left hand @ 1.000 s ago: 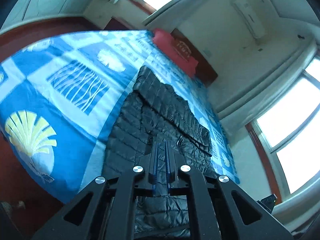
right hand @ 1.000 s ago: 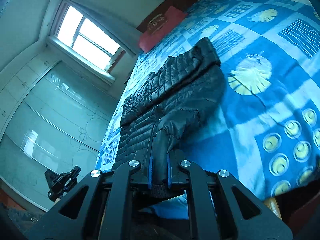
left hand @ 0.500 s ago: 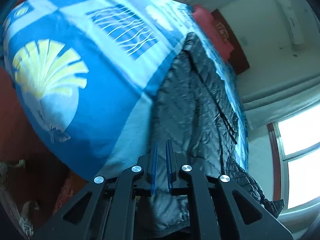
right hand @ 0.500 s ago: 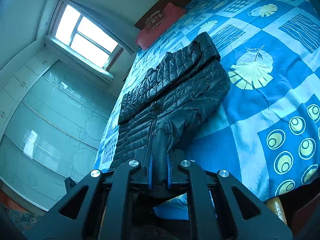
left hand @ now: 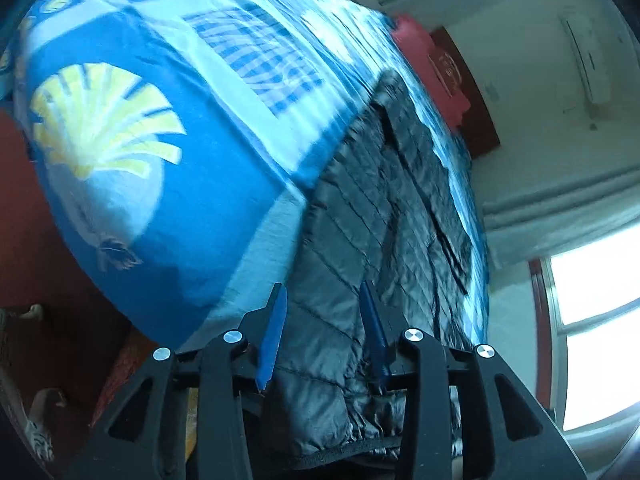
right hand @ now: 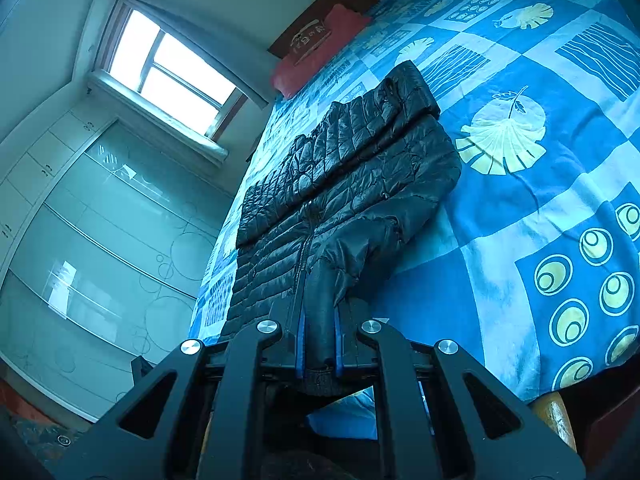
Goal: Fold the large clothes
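Black quilted puffer jacket (right hand: 344, 184) lies flat on the bed (right hand: 520, 240), lengthwise along the bed's window-side edge, hem at the foot edge and draping slightly over it, collar end toward the headboard. One sleeve is folded across the chest on the window side. The other sleeve (right hand: 360, 248) runs down toward the foot edge.

Right gripper (right hand: 319, 344): jaws nearly closed, clamped on the cuff of that sleeve; dark fabric fills the gap between the blue pads (right hand: 300, 340), knit cuff end poking out behind them.

Left gripper (left hand: 324, 332): jaws partway apart and opening. The jacket's hem panel (left hand: 332, 320) sits between the blue fingers (left hand: 274, 332), but the pads are not pressing on it; fabric lies loose at the foot edge.

Blue patterned bedspread with yellow leaf prints covers the bed. Red pillow (right hand: 320, 52) at the headboard end. Window (right hand: 168, 76) and glass-front wardrobe (right hand: 92, 240) beside the bed.
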`<state>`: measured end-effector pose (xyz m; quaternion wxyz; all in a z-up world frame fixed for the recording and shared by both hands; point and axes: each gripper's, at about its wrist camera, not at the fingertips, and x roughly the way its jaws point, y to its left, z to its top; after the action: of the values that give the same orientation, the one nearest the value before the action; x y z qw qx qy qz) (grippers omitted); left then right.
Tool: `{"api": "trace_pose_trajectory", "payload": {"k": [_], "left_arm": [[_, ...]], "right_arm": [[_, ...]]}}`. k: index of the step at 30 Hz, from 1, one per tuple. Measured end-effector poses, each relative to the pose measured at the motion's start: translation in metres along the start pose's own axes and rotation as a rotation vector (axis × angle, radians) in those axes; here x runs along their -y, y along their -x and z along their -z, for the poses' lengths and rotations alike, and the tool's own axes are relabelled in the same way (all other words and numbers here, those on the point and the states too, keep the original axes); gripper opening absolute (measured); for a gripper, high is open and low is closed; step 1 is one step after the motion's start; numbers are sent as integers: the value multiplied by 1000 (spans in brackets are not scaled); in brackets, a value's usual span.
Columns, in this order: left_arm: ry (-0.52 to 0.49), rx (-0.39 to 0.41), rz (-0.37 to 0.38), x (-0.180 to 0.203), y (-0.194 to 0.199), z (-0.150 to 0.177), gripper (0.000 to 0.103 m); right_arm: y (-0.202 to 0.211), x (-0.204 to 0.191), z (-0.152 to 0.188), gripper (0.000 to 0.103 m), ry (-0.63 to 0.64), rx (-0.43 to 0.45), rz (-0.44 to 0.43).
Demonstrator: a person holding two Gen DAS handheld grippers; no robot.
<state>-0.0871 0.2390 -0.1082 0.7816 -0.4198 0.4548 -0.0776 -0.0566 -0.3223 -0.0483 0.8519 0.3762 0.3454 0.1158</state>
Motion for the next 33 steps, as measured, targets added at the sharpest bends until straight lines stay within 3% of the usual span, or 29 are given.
{"api": "trace_pose_trajectory", "payload": {"k": [3,8,15,19,23,33], "left_arm": [[2,-3,-20,-1,2,2,46],[-15,-74,-13,5,-11,13,47],[1,-100,-5,4,-22,21,46],[-17,-109,-45,5,-26,24,27],[-22,-106,-48,4,-24,25,17],[-85,-62,-47,24,-15,23,7]], "right_arm": [[0,0,0,10,-1,0,-1],[0,1,1,10,-5,0,-3],[0,2,4,10,-11,1,-4],[0,2,3,10,-11,0,-5],[1,2,3,10,-10,0,-5],[0,2,5,10,-12,3,-7]]}}
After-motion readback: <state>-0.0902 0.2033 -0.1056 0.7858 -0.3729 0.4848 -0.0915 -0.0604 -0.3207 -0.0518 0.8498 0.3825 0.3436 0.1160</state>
